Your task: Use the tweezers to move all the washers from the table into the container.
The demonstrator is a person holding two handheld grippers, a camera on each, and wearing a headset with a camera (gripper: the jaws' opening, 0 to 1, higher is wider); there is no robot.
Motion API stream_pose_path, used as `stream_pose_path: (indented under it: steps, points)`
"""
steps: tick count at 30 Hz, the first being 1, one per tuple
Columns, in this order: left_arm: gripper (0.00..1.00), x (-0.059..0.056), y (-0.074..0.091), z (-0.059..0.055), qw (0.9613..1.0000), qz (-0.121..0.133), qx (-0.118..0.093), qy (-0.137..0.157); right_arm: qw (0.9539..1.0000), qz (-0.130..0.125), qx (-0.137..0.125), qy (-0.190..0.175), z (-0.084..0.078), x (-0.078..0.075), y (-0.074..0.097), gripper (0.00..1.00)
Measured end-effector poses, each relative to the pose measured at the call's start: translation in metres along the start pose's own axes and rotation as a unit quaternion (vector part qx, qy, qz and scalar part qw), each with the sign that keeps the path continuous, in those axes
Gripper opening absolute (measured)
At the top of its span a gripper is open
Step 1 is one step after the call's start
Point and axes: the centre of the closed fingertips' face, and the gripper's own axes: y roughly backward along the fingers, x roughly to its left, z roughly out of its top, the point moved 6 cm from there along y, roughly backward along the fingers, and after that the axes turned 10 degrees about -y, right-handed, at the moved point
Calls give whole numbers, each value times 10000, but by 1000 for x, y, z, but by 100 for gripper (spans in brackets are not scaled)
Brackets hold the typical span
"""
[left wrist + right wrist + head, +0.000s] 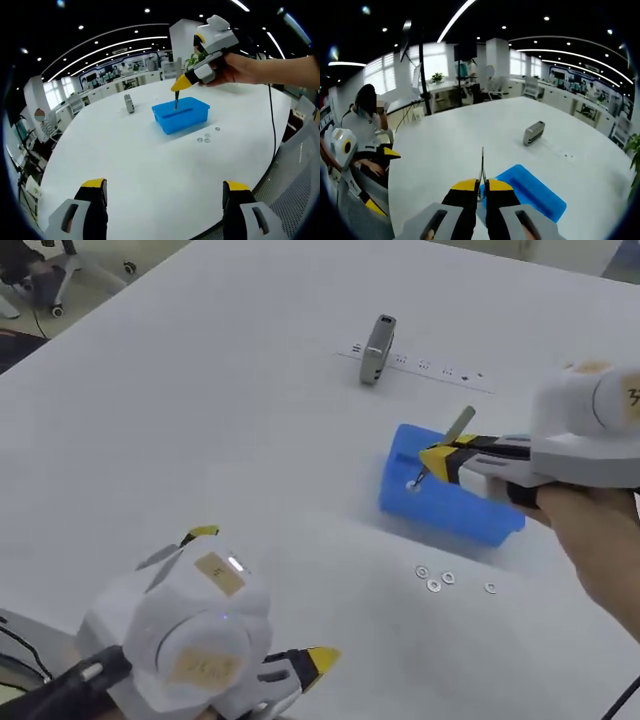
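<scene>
Right gripper [437,462]: pressed together on the tweezers [461,423], whose tips point down into the blue container [470,512].
Left gripper [164,186]: spread wide, low over the counter [200,390].
Washers [434,580]: four on the counter, just beside the container.

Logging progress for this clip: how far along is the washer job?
Done: what the container already holds is unclear. In hand: the right gripper, jaws shut on the tweezers, holds their tips inside the container. Left: four washers on the table beside it; left gripper open.
</scene>
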Motion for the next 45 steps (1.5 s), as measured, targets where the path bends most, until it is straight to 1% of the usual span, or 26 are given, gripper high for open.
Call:
stream_pose_path:
  steps: [6,7,10,20,25,28,34,36,39,41,45]
  points:
    - [97,-1,-1,-2,10000,-32,69,-7,9999,-92,-21,-64,1,-12,-9,1]
    - [97,-1,-1,-2,10000,-40,85,-15,9998,-105,-17,-171,-1,-14,-12,1]
    - [97,-2,-1,-1,9999,-78,71,-4,9995,-195,-36,-254,-3,-21,-19,1]
    - [95,-1,-2,-3,9999,-58,160,-4,9986,-377,-59,-373,-13,-37,-43,1]
    - [95,-2,-3,-5,9997,-88,221,-16,9980,-462,-23,-434,-23,-40,-53,2]
    - [94,-1,-3,-5,9998,-58,213,-26,9978,-515,4,-414,-29,-41,-57,2]
    - [94,0,-3,-6,9996,-12,271,-41,9972,-625,52,-410,-38,-45,-63,2]
    - [94,0,-3,-6,9996,-3,275,-46,9970,-622,71,-453,-40,-45,-64,2]
    - [95,0,-3,-6,9996,-14,293,-35,9966,-717,65,-393,-41,-47,-65,2]
    - [95,-1,-3,-7,9995,-34,312,-37,9966,-731,48,-363,-40,-47,-65,2]
    - [95,1,-3,-6,9996,43,289,-33,9966,-736,30,-361,-42,-47,-66,2]
